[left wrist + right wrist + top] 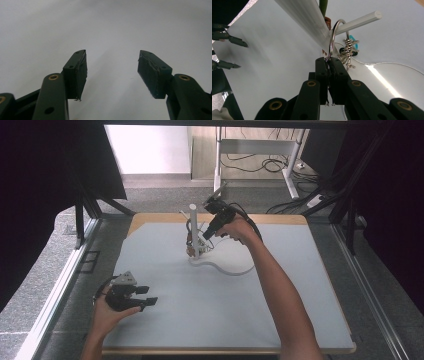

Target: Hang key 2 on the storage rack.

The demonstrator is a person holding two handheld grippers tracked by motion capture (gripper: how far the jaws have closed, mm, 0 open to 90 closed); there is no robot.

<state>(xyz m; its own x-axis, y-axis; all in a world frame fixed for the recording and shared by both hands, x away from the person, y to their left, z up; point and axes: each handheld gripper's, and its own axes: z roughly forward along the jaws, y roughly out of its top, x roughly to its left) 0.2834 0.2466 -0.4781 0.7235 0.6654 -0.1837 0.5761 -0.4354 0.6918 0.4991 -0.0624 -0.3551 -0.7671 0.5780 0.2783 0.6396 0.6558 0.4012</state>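
At the near left of the pale table (165, 330), the left gripper (148, 296) rests low in the person's hand with its jaws spread apart and nothing between them, apparently parked out of the way. Farther off near the middle, the right gripper (328, 60) pinches a metal ring (333, 37) shut between its jaws. The ring loops over a peg of the white stand (193, 222), seemingly being hung there or lifted off.

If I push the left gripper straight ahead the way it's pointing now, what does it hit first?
Probably nothing but the table surface. The left gripper is open with only bare white surface between and beyond its jaws. In the high view it points right across the table, well short of the stand. Depth is uncertain.
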